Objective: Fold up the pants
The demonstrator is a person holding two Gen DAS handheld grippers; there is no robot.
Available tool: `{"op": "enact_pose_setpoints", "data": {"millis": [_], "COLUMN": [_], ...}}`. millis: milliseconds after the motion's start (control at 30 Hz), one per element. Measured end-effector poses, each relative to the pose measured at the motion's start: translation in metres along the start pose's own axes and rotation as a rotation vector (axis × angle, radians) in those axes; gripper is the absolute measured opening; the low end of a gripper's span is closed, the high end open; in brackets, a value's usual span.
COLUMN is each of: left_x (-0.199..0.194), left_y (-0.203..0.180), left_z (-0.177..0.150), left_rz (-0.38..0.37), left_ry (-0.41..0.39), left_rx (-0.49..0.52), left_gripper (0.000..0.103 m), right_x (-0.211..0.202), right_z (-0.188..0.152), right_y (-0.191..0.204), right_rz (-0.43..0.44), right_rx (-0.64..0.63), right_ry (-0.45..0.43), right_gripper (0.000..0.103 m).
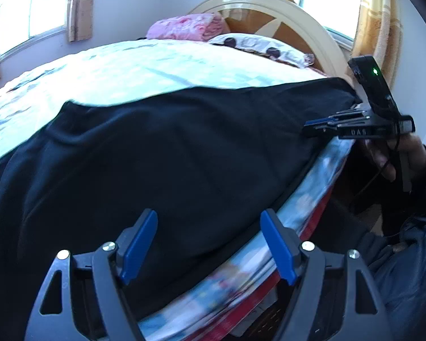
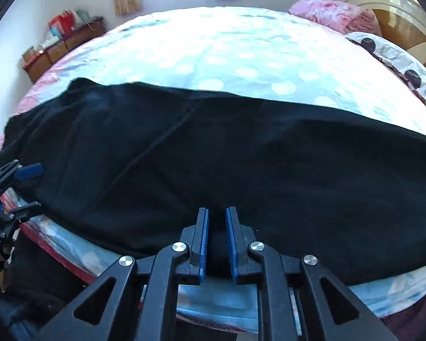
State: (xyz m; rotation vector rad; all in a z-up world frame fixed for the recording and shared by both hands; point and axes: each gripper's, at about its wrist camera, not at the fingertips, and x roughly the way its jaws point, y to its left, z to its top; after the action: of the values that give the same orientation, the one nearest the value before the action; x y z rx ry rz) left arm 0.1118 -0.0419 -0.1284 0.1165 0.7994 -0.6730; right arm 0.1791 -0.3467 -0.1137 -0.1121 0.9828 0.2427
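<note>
Black pants (image 1: 162,153) lie spread along the near edge of the bed, also in the right wrist view (image 2: 241,156). My left gripper (image 1: 208,221) is open, its blue pads wide apart over the pants' near edge, holding nothing. My right gripper (image 2: 216,221) has its jaws nearly together with black cloth between the pads at the pants' near edge. From the left wrist view the right gripper (image 1: 321,126) shows at the pants' right end, pinched on the cloth. The left gripper (image 2: 28,182) shows at the far left of the right wrist view, over the pants' left end.
The bed has a light blue spotted sheet (image 2: 227,56). A pink folded blanket (image 1: 187,27) and a spotted pillow (image 1: 264,47) lie by the wooden headboard (image 1: 298,20). Boxes on a low shelf (image 2: 59,42) stand by the far wall. The bed's side edge (image 1: 298,216) drops off at right.
</note>
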Motion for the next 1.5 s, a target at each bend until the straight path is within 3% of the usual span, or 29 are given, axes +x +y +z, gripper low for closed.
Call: {"op": "enact_pose_setpoints", "data": {"millis": [133, 267, 433, 533, 733, 800, 933, 1000, 1067, 1200, 1367, 1400, 1433, 1467, 1500], "left_x": [0.009, 0.03, 0.056, 0.064, 0.067, 0.069, 0.072, 0.071, 0.07, 0.072, 0.074, 0.074, 0.075, 0.075, 0.075], "left_y": [-0.021, -0.04, -0.057, -0.058, -0.053, -0.054, -0.054, -0.054, -0.056, -0.057, -0.057, -0.057, -0.057, -0.057, -0.056], "left_z": [0.028, 0.058, 0.07, 0.071, 0.068, 0.068, 0.066, 0.067, 0.067, 0.069, 0.07, 0.07, 0.07, 0.069, 0.069], "left_rz": [-0.006, -0.053, -0.08, -0.106, -0.097, -0.099, -0.099, -0.105, -0.111, -0.118, -0.113, -0.113, -0.11, -0.108, -0.106], "left_ry": [-0.021, -0.032, -0.015, 0.005, 0.025, 0.029, 0.034, 0.031, 0.026, 0.017, 0.014, 0.015, 0.018, 0.02, 0.022], "left_rx": [0.084, 0.133, 0.177, 0.164, 0.153, 0.148, 0.153, 0.155, 0.16, 0.157, 0.15, 0.149, 0.151, 0.153, 0.154], "left_gripper": [0.078, 0.078, 0.078, 0.078, 0.078, 0.078, 0.078, 0.078, 0.08, 0.081, 0.081, 0.081, 0.081, 0.081, 0.081], "right_x": [-0.025, -0.059, -0.109, -0.115, -0.119, -0.118, -0.123, -0.131, -0.147, -0.156, -0.121, -0.117, -0.113, -0.11, -0.111], "right_z": [-0.009, -0.031, -0.076, -0.084, -0.082, -0.08, -0.073, -0.067, -0.064, -0.047, -0.021, -0.019, -0.016, -0.011, -0.01], "right_y": [-0.025, -0.095, -0.189, -0.216, -0.246, -0.244, -0.251, -0.246, -0.248, -0.267, -0.298, -0.3, -0.301, -0.3, -0.297], "right_rz": [0.042, 0.142, 0.006, -0.076, -0.044, -0.076, -0.126, -0.193, -0.274, -0.213, -0.128, -0.1, -0.08, -0.076, -0.074], "right_rx": [0.086, 0.4, 0.765, 0.834, 0.889, 0.874, 0.822, 0.766, 0.746, 0.755, 0.74, 0.737, 0.732, 0.715, 0.7], "right_ry": [-0.049, -0.118, -0.247, -0.246, -0.3, -0.3, -0.251, -0.252, -0.281, -0.306, -0.19, -0.194, -0.196, -0.186, -0.192], "right_gripper": [0.023, 0.028, 0.03, 0.03, 0.03, 0.018, 0.017, 0.023, 0.041, 0.044, 0.044, 0.042, 0.021, 0.006, 0.006]}}
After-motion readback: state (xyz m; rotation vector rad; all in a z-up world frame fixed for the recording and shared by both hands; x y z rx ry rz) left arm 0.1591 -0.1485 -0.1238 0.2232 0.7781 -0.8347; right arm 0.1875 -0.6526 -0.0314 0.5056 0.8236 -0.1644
